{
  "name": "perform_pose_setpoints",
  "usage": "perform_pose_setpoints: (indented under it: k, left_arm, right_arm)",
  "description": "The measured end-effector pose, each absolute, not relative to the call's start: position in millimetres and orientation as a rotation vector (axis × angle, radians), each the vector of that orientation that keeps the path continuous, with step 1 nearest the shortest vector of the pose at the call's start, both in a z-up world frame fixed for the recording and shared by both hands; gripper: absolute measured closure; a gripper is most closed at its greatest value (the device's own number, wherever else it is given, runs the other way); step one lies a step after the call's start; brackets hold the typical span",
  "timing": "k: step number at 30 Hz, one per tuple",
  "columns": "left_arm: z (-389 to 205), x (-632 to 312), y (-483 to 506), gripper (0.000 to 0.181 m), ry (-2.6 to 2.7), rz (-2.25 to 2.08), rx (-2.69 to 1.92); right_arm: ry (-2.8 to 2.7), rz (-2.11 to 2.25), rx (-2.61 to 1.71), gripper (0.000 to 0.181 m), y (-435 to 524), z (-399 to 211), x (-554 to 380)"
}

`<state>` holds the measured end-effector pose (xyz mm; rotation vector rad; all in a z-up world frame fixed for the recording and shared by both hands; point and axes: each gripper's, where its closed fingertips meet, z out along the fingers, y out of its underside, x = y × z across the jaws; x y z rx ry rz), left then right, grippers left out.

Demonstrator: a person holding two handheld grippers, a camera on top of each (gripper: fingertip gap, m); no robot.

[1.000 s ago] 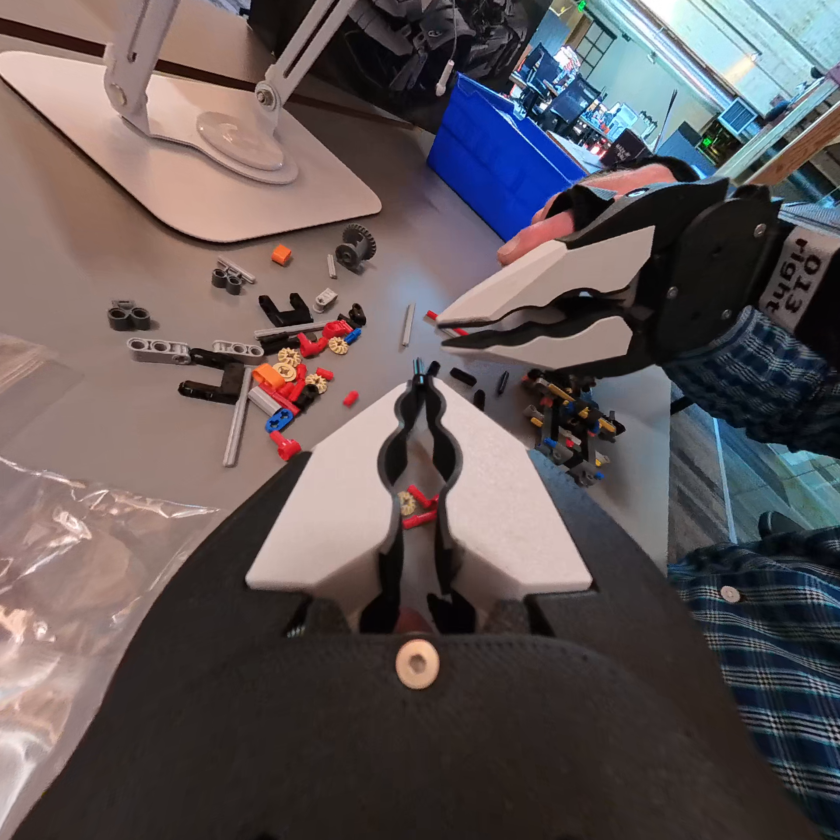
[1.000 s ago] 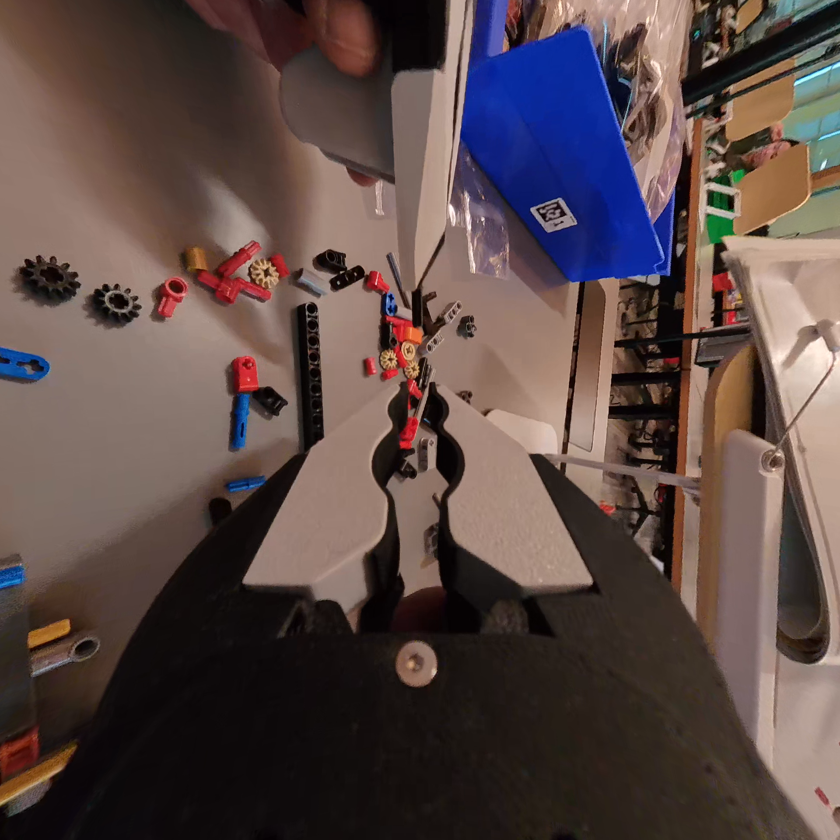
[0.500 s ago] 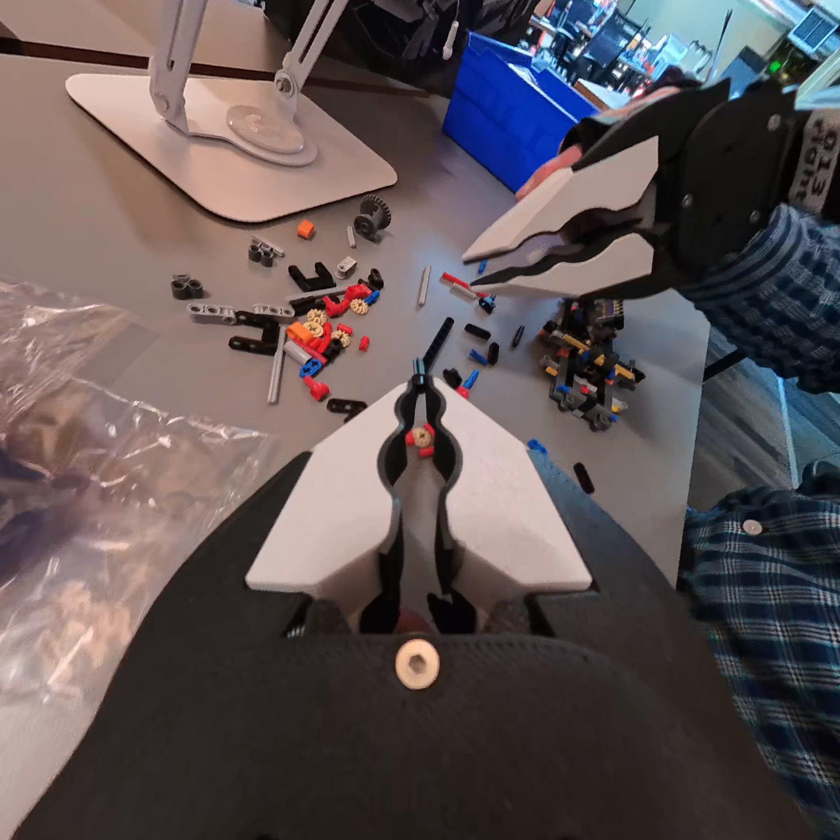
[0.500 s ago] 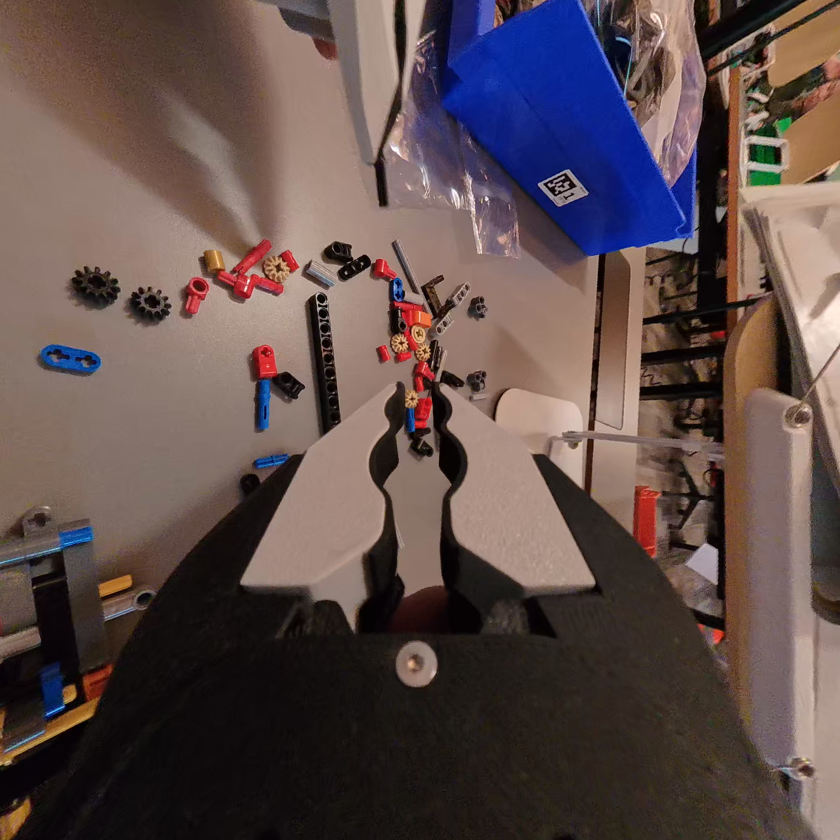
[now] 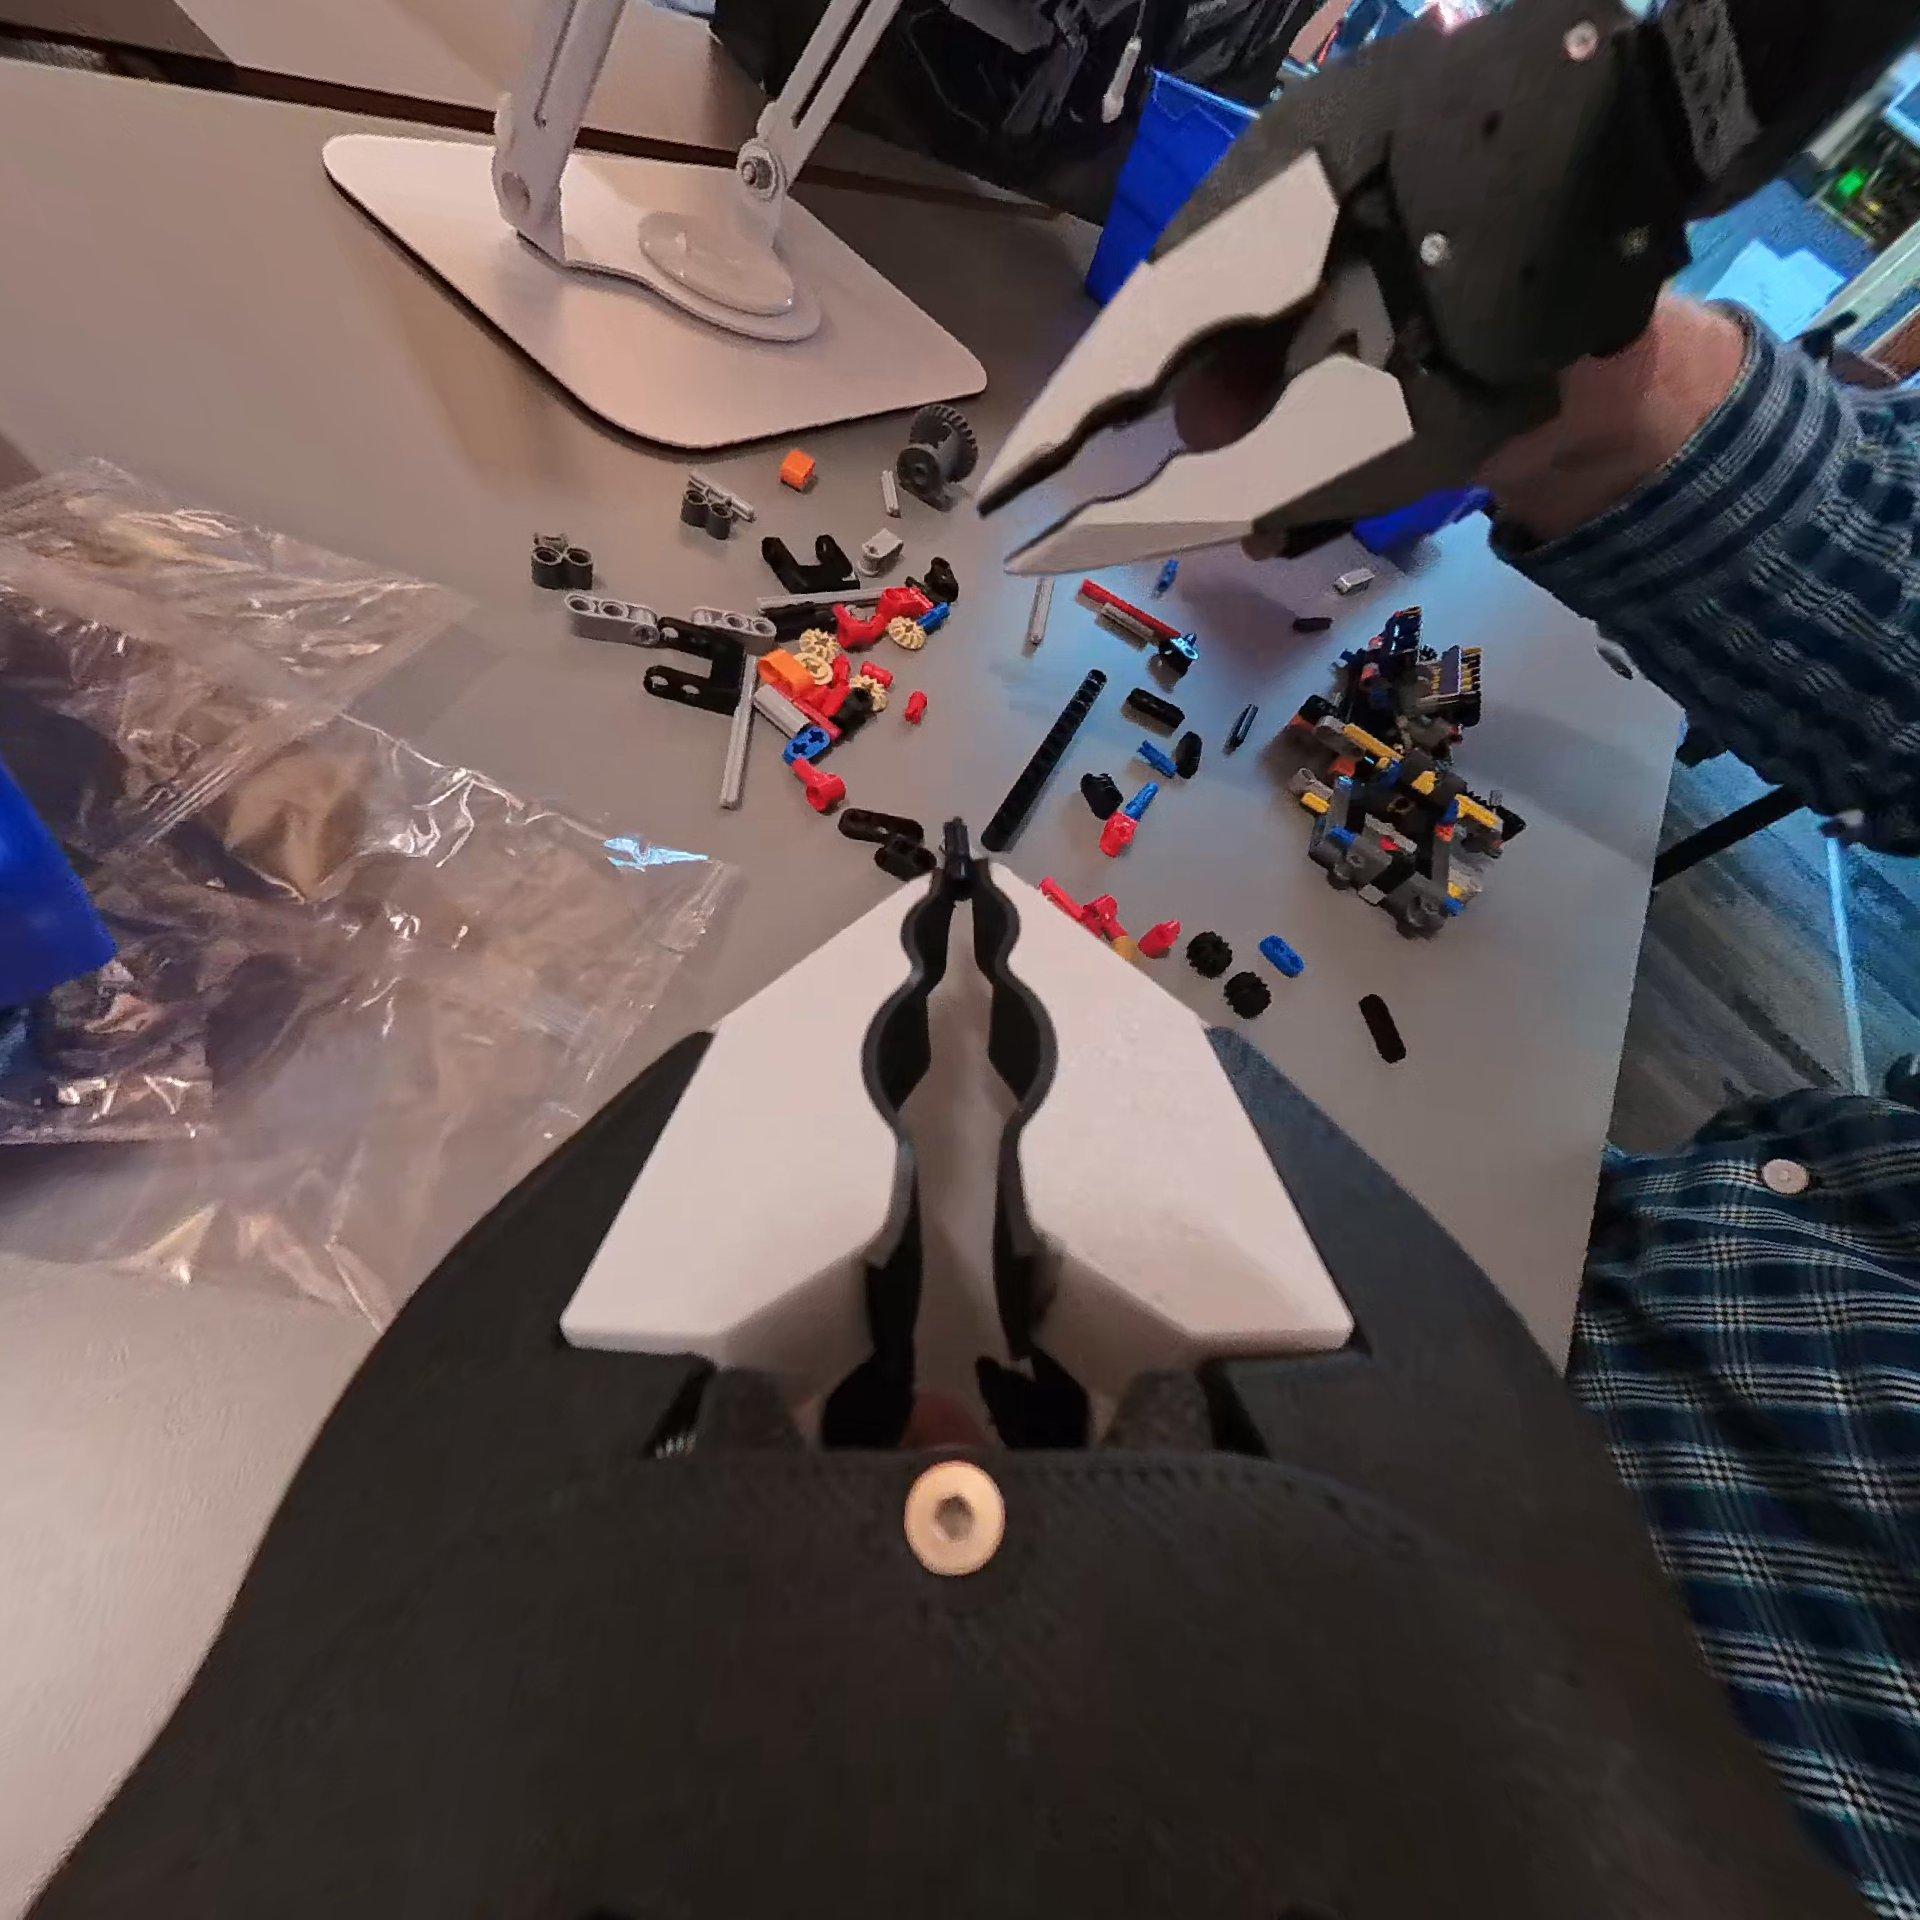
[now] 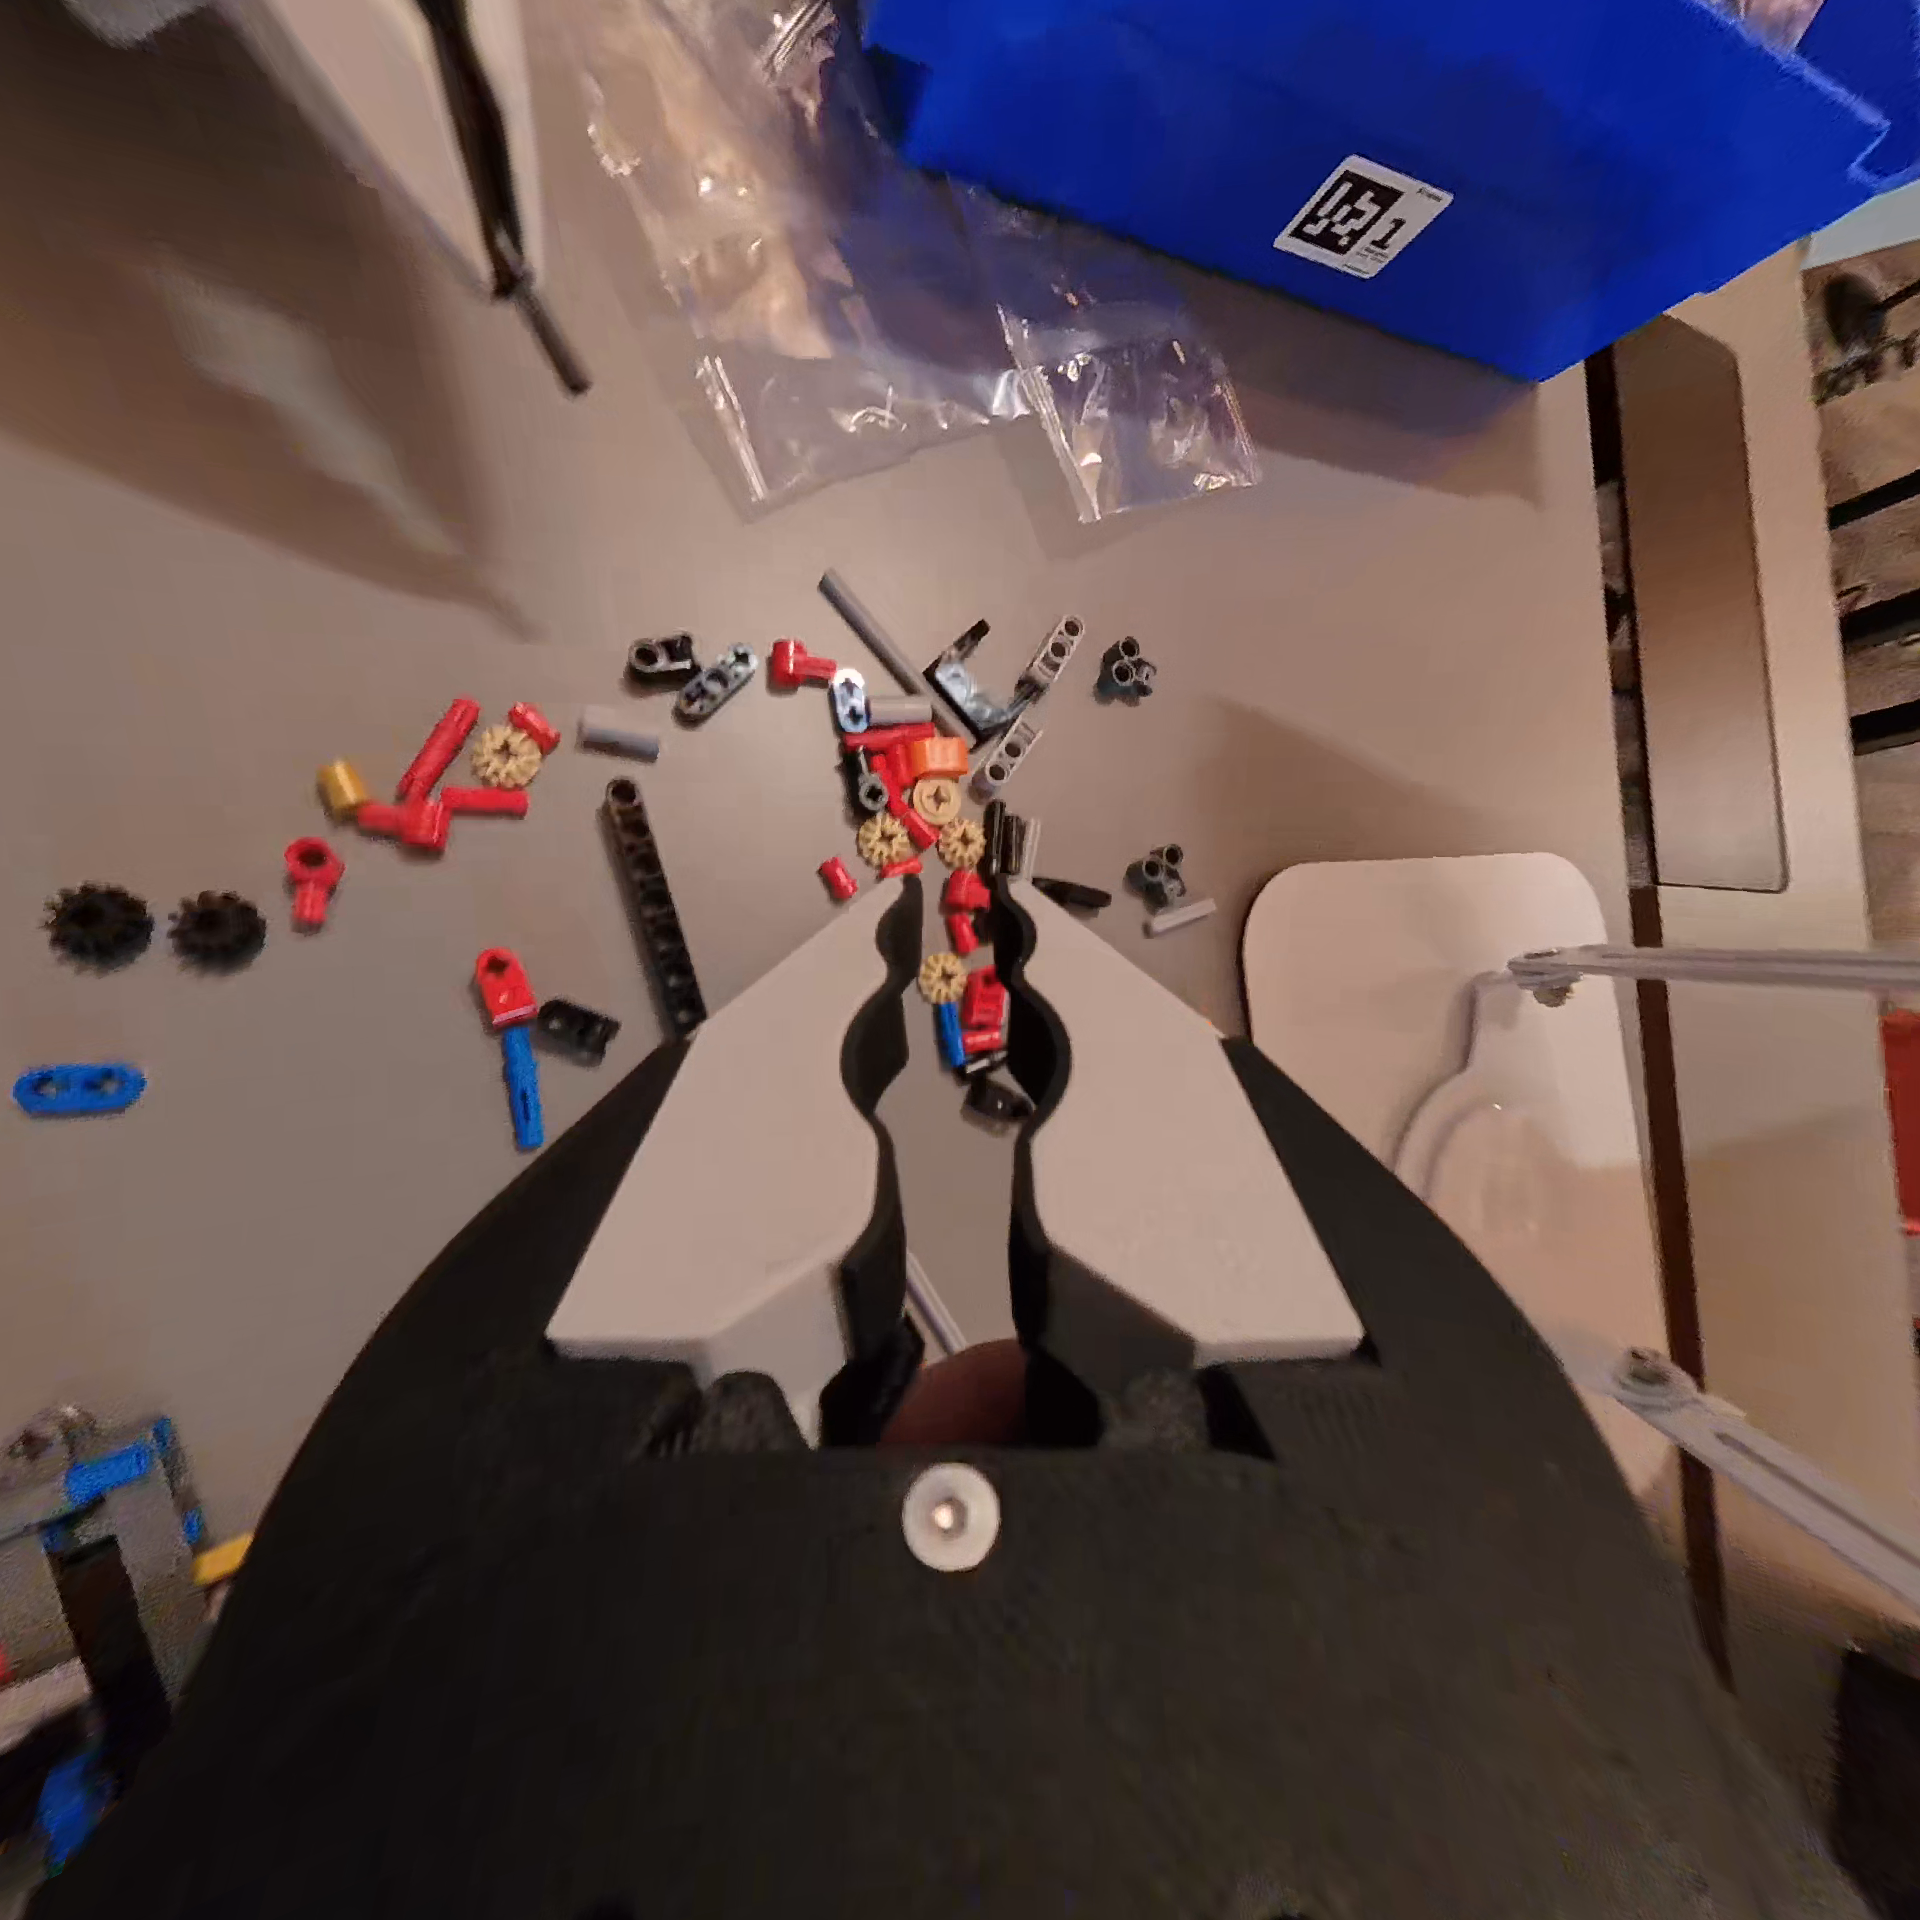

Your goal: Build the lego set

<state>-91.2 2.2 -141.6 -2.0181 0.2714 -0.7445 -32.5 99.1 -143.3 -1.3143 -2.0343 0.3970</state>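
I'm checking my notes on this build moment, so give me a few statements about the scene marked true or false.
1. The left gripper is shut on a small dark pin. True.
2. The right gripper is clamped on the long black beam. False: its jaws are apart and empty, and the beam lies on the table.
3. The partly built model stands on the table apart from the loose pieces. True.
4. The two black gears sit inside the blue bin. False: they lie on the table.
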Motion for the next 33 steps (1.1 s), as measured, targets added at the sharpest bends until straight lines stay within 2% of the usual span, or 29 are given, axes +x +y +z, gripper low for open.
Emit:
perform_pose_setpoints:
  k: [6, 13, 23, 31, 33]
  left_arm:
    - [-144.2, -91.8, 3.1, 0.179, 0.255, -0.775, -2.016]
    - [-145.2, -92.9, 4.0, 0.179, 0.228, -0.822, -2.019]
    - [-143.5, -92.9, 2.8, 0.179, 0.222, -0.859, -2.007]
    - [-142.5, -91.9, 1.8, 0.179, 0.231, -0.868, -2.001]
    - [-142.7, -92.0, 1.8, 0.179, 0.230, -0.868, -2.002]
  right_arm:
    - [-2.079, 0.433, -1.393, 0.170, 109.6, -152.2, -59.2]
    - [-2.276, 0.493, -1.293, 0.176, 77.1, -165.2, -59.5]
    - [-2.378, 0.502, -1.227, 0.163, 36.5, -190.6, -70.7]
    - [-2.373, 0.534, -1.249, 0.168, 33.2, -192.0, -76.5]
    - [-2.375, 0.565, -1.281, 0.163, 30.7, -191.8, -77.1]
